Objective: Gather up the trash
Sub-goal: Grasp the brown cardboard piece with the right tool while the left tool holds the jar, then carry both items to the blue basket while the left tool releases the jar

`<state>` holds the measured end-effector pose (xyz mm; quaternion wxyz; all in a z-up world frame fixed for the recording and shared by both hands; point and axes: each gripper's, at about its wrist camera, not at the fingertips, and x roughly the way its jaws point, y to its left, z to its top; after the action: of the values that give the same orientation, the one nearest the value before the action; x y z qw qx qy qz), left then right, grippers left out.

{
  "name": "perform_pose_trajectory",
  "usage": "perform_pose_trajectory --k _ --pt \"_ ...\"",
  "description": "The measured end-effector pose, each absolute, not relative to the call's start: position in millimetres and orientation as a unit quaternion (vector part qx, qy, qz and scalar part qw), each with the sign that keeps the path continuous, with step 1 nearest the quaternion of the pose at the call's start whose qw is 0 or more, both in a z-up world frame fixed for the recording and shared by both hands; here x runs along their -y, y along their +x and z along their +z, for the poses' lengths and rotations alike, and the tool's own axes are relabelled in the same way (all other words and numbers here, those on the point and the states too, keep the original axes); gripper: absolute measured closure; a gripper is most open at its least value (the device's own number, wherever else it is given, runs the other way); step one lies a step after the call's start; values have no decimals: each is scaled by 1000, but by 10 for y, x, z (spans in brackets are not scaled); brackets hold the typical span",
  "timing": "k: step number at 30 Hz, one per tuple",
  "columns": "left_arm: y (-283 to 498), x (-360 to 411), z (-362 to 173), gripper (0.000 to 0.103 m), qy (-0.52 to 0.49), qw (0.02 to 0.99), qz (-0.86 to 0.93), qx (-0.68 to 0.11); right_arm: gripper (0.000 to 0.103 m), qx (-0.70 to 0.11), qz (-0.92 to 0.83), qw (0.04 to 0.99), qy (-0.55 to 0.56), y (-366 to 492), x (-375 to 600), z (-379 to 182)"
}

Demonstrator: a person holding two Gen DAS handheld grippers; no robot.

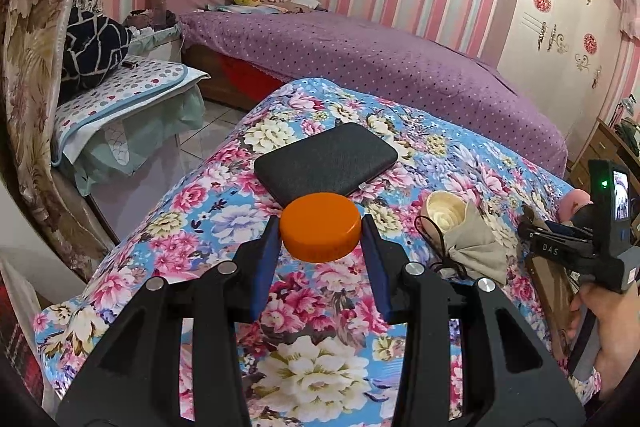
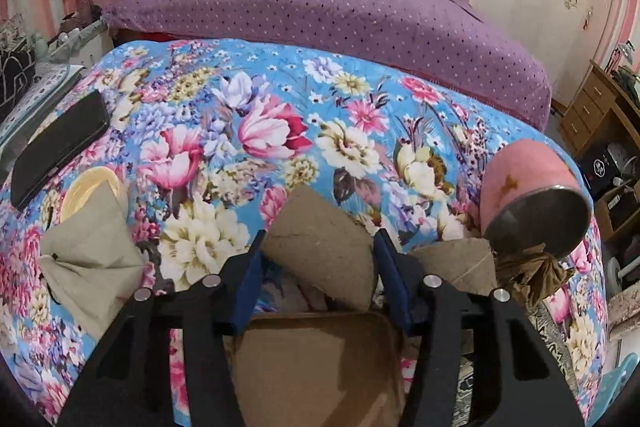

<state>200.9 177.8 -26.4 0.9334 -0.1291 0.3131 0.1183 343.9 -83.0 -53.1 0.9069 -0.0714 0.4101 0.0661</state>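
In the left wrist view my left gripper (image 1: pixel 322 231) is shut on a round orange lid (image 1: pixel 320 227), held just above the floral quilt (image 1: pixel 328 359). My right gripper (image 2: pixel 320 251) has its blue pads against both sides of a brown cardboard tube (image 2: pixel 320 239) at the quilt's near edge. A second cardboard tube (image 2: pixel 452 263) lies just right of it, beside a crumpled brown wrapper (image 2: pixel 524 271). The left wrist view shows the right gripper (image 1: pixel 526 223) at the far right, in a person's hand (image 1: pixel 612 323).
A brown box (image 2: pixel 320 367) sits below the right gripper. A beige pouch (image 2: pixel 88 251) with a cream roll (image 2: pixel 96 187) and a black case (image 2: pixel 60 143) lie on the quilt's left. A pink cup (image 2: pixel 532 195) lies at the right. A purple bed (image 2: pixel 320 11) stands behind.
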Motion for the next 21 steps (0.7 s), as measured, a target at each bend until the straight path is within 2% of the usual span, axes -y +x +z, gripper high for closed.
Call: perform_pose_trajectory --k 8,21 --pt "1962 -1651 -214 64 -135 936 106 -308 52 -363 104 923 -69 3090 937 -221" --pt "1841 -840 -95 64 -114 947 34 -300 52 -317 90 942 -67 2203 1714 200"
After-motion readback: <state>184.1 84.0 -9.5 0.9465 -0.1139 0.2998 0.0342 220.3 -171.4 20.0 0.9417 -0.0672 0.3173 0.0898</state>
